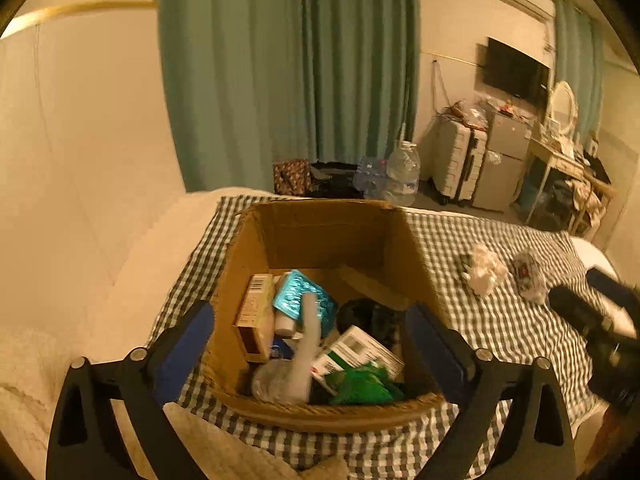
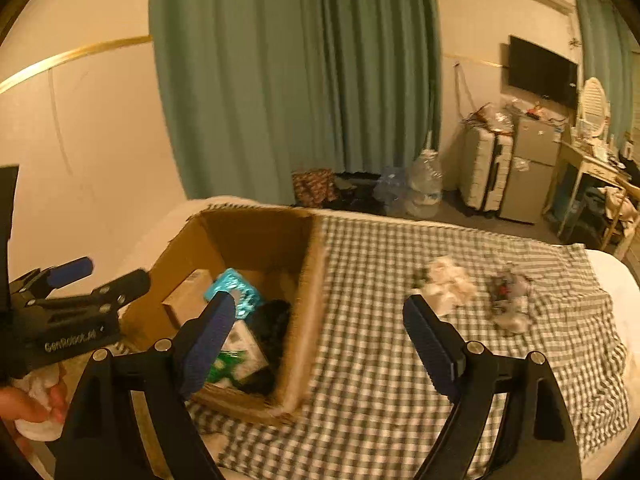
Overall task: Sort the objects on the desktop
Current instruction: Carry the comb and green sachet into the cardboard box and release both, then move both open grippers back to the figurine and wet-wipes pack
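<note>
With both jaws spread and empty, send the right gripper (image 2: 320,344) to the crumpled tissue (image 2: 448,286), keeping the left gripper (image 1: 312,344) above the cardboard box (image 1: 320,224).

— We see a brown cardboard box (image 1: 320,236) on a green-and-white checked cloth (image 1: 500,320), teal curtains (image 1: 280,72) behind.

— We note a shiny turquoise packet (image 1: 298,294), green wrapper (image 1: 362,386), and blue pads (image 2: 212,336) on black fingers.
</note>
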{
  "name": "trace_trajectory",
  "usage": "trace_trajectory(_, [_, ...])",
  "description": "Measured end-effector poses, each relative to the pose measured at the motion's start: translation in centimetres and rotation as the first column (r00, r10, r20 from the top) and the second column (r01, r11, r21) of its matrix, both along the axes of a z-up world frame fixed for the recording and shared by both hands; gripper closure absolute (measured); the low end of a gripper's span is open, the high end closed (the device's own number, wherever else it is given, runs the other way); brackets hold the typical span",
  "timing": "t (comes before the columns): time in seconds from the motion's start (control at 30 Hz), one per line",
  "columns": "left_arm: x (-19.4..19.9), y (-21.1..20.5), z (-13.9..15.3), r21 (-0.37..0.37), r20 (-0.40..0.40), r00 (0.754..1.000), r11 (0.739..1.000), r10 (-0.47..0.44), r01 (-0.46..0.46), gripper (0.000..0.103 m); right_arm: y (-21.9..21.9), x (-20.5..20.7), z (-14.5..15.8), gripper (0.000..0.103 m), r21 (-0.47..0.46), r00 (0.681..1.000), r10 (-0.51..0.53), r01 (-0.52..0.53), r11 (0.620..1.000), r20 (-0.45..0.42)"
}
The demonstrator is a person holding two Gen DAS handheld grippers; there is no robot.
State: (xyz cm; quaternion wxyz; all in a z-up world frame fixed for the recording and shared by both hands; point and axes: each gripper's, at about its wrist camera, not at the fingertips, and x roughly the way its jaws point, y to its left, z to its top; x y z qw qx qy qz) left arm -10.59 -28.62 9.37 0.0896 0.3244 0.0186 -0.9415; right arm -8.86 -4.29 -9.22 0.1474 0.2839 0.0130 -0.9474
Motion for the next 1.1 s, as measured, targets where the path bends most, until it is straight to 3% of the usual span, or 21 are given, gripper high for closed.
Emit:
trace_trajectory(0.2, [0.9,6.5,-1.1,-0.016,0.021,0.993,0.993,-0.12,0.12,0.0,7.7,1.8,-1.0,0.011,0.042,0.994,-0.09,0.092,0.995,-0.054])
trace_trajectory(0.43, [0.7,13.6,-5.4,-0.027,0.097,0.973,0.977,-0.21,0.214,0.0,15.3,1.0,-3.2,0.011,-0.033,0.977,-0.212,0.213,0.977,0.013])
trace_trajectory(0.63, [-1.3,17.2,-8.7,-0.019,0.14,0.968,0.977,-0.207,0.212,0.0,19.2,-0.9,-6.3,0.011,-0.093,0.961,-0.268,0.273,0.957,0.064])
trace_trajectory(0.8, [-4.6,19.9,-11.3,-0.009,0.165,0.964,0.977,-0.209,0.213,0.0,21.8,-3.0,-10.0,0.011,-0.122,0.943,-0.308,0.323,0.938,0.128])
trace_trajectory(0.93, [-8.7,21.9,-13.5,0.067,0.19,0.949,0.968,-0.251,0.242,0.0,24.0,-5.6,-12.5,0.011,-0.143,0.928,-0.334,0.357,0.923,0.162])
trace_trajectory(1.1, [-13.8,23.4,-16.0,0.113,0.191,0.958,0.974,-0.213,0.194,0.0,26.5,-9.8,-14.3,0.011,-0.179,0.926,-0.336,0.365,0.914,0.173])
